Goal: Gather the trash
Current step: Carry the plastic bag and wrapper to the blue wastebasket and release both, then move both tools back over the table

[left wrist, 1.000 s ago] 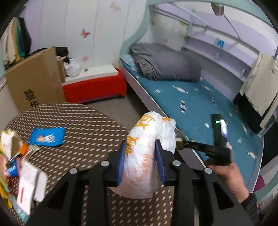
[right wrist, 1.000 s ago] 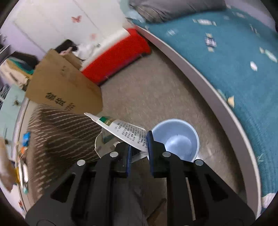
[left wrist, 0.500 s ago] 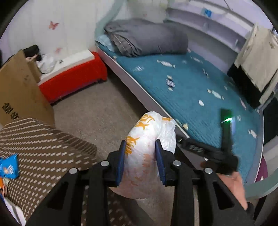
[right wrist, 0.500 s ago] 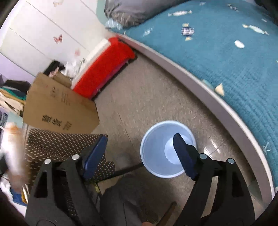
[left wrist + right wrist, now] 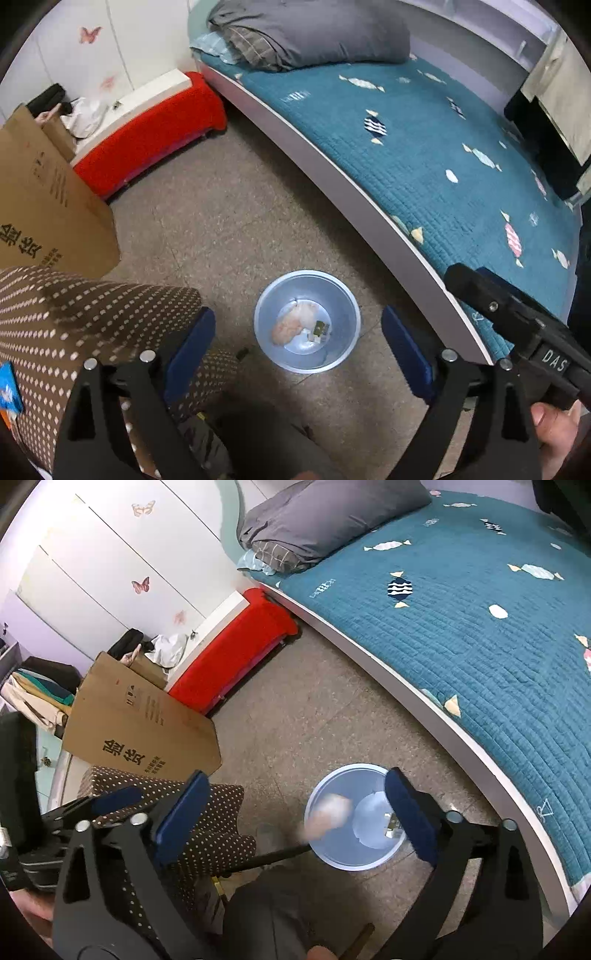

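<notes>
A pale blue trash bin [image 5: 341, 295] stands on the floor between the table and the bed; it also shows in the right wrist view [image 5: 332, 779]. Inside lie the white and orange plastic bag [image 5: 291, 325] and a small paper carton [image 5: 319, 328]. In the right wrist view the bag [image 5: 327, 818] is a blur at the bin's rim. My left gripper [image 5: 299, 350] is open and empty above the bin. My right gripper [image 5: 295, 814] is open and empty, also above the bin.
The brown dotted table [image 5: 74, 317] is at the left with a blue snack wrapper [image 5: 9, 391] at its edge. A cardboard box [image 5: 44, 218], a red bench [image 5: 147, 136] and the teal bed [image 5: 443, 147] ring the floor.
The left gripper swung from the table over the bin, opened and let the plastic bag fall in. The right gripper opened earlier and dropped its paper carton into the bin.
</notes>
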`<state>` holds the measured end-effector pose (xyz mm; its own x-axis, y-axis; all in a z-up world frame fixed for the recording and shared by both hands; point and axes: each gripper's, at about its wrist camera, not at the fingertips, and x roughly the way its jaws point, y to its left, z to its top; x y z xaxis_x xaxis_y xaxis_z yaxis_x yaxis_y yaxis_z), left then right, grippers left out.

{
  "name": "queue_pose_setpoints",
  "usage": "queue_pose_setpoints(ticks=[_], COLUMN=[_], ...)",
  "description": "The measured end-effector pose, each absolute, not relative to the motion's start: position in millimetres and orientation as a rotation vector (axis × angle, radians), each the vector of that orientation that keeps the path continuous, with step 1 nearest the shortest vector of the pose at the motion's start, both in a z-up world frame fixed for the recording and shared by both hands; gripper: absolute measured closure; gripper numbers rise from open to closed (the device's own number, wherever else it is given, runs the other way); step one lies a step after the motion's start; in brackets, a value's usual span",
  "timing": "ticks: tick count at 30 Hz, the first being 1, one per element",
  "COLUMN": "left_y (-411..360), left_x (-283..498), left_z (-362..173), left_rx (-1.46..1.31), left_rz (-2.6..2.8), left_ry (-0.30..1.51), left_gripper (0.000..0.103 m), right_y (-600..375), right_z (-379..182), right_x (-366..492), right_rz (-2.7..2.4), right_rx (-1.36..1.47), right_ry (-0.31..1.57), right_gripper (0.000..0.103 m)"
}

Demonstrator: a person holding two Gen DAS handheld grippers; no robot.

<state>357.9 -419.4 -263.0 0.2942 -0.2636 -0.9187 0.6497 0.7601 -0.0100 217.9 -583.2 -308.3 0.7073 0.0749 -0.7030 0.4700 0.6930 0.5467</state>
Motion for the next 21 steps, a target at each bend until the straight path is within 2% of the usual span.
queue_pose_setpoints(ticks=[3,21], left_y=[-405,-294], left_x=[349,287], left_z=[-249,-159], left_rx=[0.378,0.211], left_rz=[-0.623,-0.517], left_ry=[1.056,0.818], left_gripper=[0.01,0.009], right_y=[-573,-500], right_z=[-303,-202], right_x=[218,181], right_rz=[-0.266,-0.223], right_rx=[0.763,0.617], right_ry=[0.771,0.645], right_gripper=[0.006,0.006])
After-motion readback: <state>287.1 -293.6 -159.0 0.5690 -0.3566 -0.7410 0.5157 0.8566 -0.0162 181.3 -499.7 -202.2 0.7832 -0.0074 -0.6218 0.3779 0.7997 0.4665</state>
